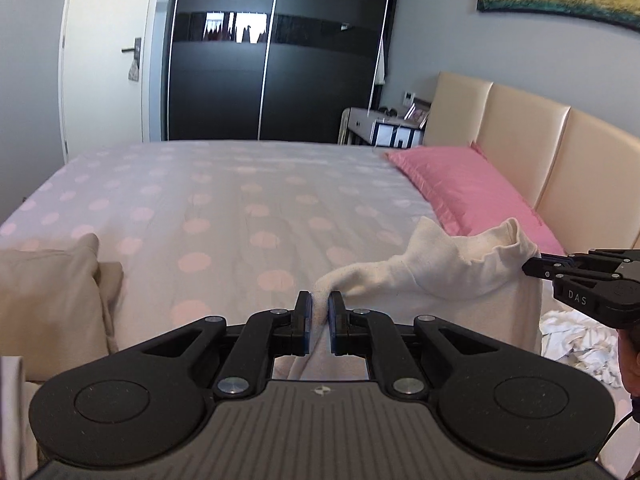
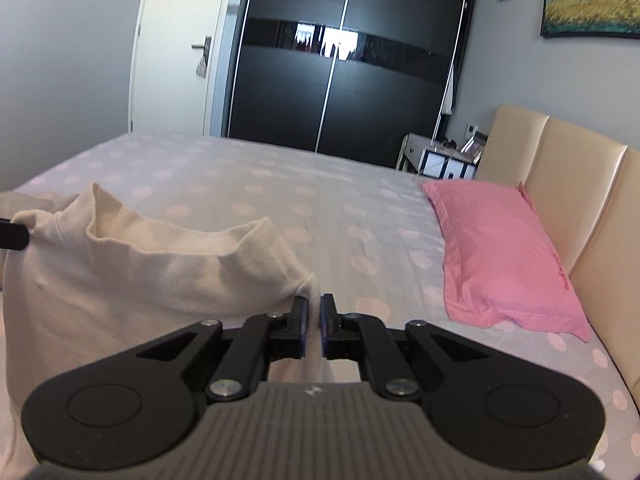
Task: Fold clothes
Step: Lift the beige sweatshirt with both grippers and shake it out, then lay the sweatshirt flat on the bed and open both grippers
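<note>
Cream garment point(image 1: 448, 268): hangs spread between both tools above the spotted bed point(image 1: 240, 200), probably to straighten it for folding.
Left tool point(image 1: 319, 312): nearly closed, pinching one top corner.
Right tool point(image 2: 314, 316): nearly closed, pinching the other corner.
Beige stack point(image 1: 48, 292): lies nearby on bed.
Writing: "DAS" on right tool's arm.

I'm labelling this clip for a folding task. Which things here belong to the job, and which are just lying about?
Part of the job:
cream garment, held up over the bed
left gripper, shut on one corner
right gripper, shut on the other corner
bed

Lying about:
pink pillow
beige cushion
white laundry heap
</note>
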### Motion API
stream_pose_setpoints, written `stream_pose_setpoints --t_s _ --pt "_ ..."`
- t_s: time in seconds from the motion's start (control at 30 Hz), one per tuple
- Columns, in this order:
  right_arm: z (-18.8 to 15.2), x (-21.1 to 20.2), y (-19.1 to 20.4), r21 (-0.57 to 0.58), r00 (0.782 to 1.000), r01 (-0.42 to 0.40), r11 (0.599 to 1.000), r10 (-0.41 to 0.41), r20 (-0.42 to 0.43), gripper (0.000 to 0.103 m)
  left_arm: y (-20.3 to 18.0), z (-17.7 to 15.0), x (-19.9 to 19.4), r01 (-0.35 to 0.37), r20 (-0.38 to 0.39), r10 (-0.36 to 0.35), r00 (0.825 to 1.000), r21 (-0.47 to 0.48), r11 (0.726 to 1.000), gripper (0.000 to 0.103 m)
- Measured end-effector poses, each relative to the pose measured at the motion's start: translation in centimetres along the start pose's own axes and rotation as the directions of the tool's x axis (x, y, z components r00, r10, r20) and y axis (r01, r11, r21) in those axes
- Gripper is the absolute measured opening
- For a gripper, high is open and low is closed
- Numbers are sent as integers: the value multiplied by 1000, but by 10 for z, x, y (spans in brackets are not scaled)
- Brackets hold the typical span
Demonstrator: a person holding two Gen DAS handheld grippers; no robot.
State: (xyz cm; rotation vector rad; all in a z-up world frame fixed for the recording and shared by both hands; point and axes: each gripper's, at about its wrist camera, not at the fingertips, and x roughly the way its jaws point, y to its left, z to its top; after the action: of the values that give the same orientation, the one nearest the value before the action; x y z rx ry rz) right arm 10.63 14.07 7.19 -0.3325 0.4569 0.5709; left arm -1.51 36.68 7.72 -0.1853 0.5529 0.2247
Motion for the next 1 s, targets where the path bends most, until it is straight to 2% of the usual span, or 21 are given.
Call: stream_pose_setpoints --t_s 0.13,0.3,0.37,0.43,0.47,0.5,0.53,0.6,0.8,1.0 --pt "-16 45 3 1 998 -3 1000 3 -60 8 0 -6 45 -28 -58 30 998 36 999 7" --pt "-26 103 1 14 991 -4 1000 6 -134 9 2 -18 96 -42 -133 47 990 38 998 8" --pt "-28 120 -2 34 985 -2 999 8 -170 15 4 -23 107 -51 -153 57 987 39 998 11" --pt "-34 130 -3 53 982 8 999 2 -189 32 7 -27 115 -75 -173 82 981 42 996 14" --pt "-37 133 -4 59 981 12 998 0 -196 33 9 -28 118 -90 -183 96 978 42 995 20" --pt "-39 134 -6 58 980 16 998 -5 -197 35 13 -29 118 -91 -190 96 977 30 995 26" --pt "-41 133 -7 55 980 19 998 -8 -201 38 17 -31 119 -93 -197 95 976 18 995 27" --pt "-44 130 -14 57 977 23 998 -10 -214 41 24 -35 116 -106 -213 105 971 11 994 27" --pt "-57 112 -34 61 966 37 997 -20 -257 41 46 -51 97 -164 -266 166 950 31 986 27" --pt "-93 68 -50 23 941 16 1000 -8 -338 42 62 -86 56 -196 -363 205 909 63 979 31"
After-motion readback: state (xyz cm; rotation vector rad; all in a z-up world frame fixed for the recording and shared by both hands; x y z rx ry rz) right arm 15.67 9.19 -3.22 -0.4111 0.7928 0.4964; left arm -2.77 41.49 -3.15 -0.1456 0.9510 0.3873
